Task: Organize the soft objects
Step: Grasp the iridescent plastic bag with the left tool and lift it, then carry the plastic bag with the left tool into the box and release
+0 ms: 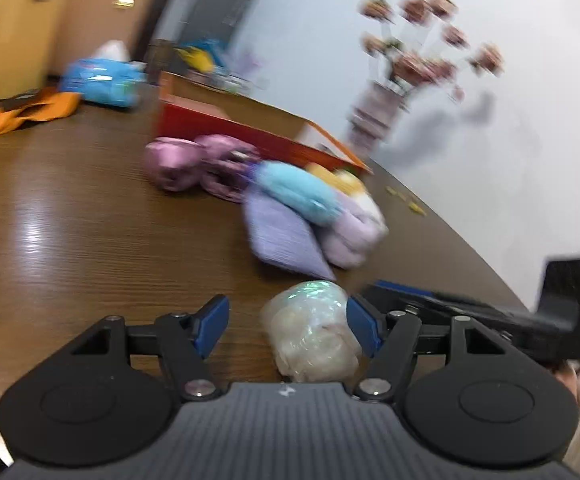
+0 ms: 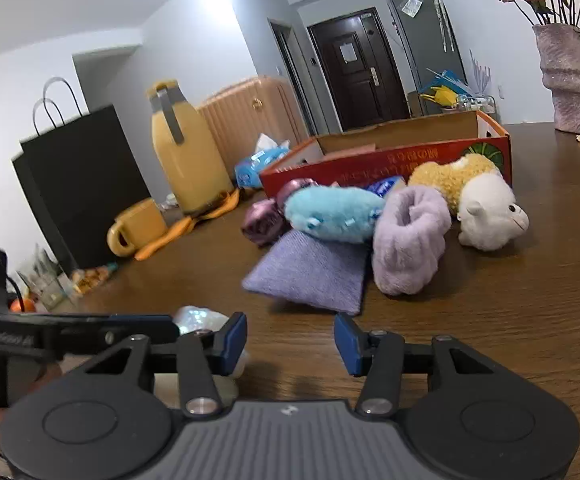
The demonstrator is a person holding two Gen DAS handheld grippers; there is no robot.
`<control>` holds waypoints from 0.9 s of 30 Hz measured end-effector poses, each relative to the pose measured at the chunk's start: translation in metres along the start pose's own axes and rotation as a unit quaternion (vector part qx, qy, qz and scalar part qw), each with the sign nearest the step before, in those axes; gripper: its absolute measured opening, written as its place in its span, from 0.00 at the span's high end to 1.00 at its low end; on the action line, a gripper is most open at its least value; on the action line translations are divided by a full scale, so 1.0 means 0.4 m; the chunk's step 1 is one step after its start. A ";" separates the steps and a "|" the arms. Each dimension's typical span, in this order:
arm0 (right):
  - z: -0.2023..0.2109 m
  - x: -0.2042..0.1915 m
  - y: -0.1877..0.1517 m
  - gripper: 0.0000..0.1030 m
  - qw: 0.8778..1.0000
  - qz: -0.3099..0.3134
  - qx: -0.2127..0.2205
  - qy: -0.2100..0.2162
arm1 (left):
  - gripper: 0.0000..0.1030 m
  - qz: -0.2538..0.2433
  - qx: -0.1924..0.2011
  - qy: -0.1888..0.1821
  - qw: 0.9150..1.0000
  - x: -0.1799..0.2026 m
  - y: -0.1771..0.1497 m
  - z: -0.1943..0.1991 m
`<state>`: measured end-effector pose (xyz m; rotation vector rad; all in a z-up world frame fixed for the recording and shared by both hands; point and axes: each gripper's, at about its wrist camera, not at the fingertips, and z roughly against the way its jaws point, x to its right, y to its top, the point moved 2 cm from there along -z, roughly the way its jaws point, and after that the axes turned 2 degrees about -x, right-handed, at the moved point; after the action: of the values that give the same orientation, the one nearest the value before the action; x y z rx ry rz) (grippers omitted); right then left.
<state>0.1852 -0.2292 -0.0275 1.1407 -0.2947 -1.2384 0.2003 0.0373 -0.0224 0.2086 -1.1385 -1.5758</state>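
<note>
A dark wooden table [image 2: 510,320] fills the foreground of a pale-walled room with a dark door at the back. The left gripper [image 1: 286,322] has its jaws parted around a white bundle wrapped in shiny plastic [image 1: 312,332], which lies on the wood; the right pad is at its side, the left pad stands clear, so nothing is clamped. The right gripper [image 2: 290,344] is also released, with only bare wood between its blue pads. Just beyond both lies the heap of soft things: a folded lilac cloth [image 2: 310,276] flat on the table, a blue plush [image 2: 334,214] resting on its far edge, a rolled lavender fleece [image 2: 408,238] beside it, a white and tan lamb toy [image 2: 486,210] to the right, and two purple balls [image 2: 264,220] to the left. Behind the heap stands an open red cardboard box [image 2: 390,160]. Farther off are a vase of flowers [image 2: 566,76], a yellow jug [image 2: 182,152] and a yellow mug [image 2: 138,226].
</note>
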 end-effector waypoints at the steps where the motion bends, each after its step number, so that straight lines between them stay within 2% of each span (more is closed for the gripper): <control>1: 0.004 -0.007 0.001 0.53 1.000 0.001 0.003 0.005 | 0.35 0.004 0.005 0.003 1.000 -0.006 0.001 0.017; 5: 0.003 -0.034 -0.011 0.52 0.999 -0.006 -0.006 0.036 | 0.35 0.014 0.013 0.002 1.000 -0.008 -0.010 0.032; 6: -0.001 -0.039 -0.015 0.53 0.999 -0.009 -0.010 0.042 | 0.42 0.020 0.009 0.000 1.000 -0.009 -0.013 0.023; 7: -0.007 -0.046 -0.020 0.53 0.999 -0.009 -0.015 0.047 | 0.55 0.026 -0.001 -0.001 1.000 -0.013 -0.018 0.012; 8: -0.013 -0.052 -0.024 0.54 0.999 -0.010 -0.019 0.049 | 0.60 0.033 -0.015 -0.001 0.999 -0.016 -0.024 -0.003; 11: -0.024 -0.063 -0.034 0.59 0.998 -0.019 -0.028 0.060 | 0.66 0.054 -0.020 -0.022 0.998 -0.034 -0.038 -0.008; 13: -0.034 -0.062 -0.039 0.60 0.996 -0.033 -0.033 0.070 | 0.75 0.067 -0.017 -0.035 0.997 -0.042 -0.043 -0.009; 15: -0.047 -0.061 -0.041 0.65 0.995 -0.048 -0.038 0.082 | 0.79 0.074 -0.014 -0.040 0.996 -0.045 -0.046 -0.013; 16: -0.053 -0.062 -0.041 0.71 0.994 -0.055 -0.040 0.088 | 0.81 0.076 -0.011 -0.041 0.996 -0.045 -0.048 -0.013; 17: -0.056 -0.063 -0.040 0.80 0.992 -0.061 -0.040 0.098 | 0.82 0.077 -0.010 -0.042 0.996 -0.045 -0.047 -0.014; 18: -0.056 -0.067 -0.039 0.83 0.992 -0.063 -0.040 0.104 | 0.83 0.077 -0.009 -0.042 0.996 -0.043 -0.045 -0.013; 23: -0.049 -0.081 -0.015 0.86 0.994 -0.052 -0.029 0.096 | 0.86 0.084 -0.005 -0.052 0.995 -0.034 -0.019 -0.009; 27: -0.016 -0.072 0.071 0.86 0.995 -0.035 0.019 0.089 | 0.85 0.054 0.020 -0.076 0.995 0.006 0.089 -0.020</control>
<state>0.1958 -0.2042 0.0033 1.2947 -0.1458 -1.1875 0.2285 0.0342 0.0009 0.0540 -1.2792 -1.4936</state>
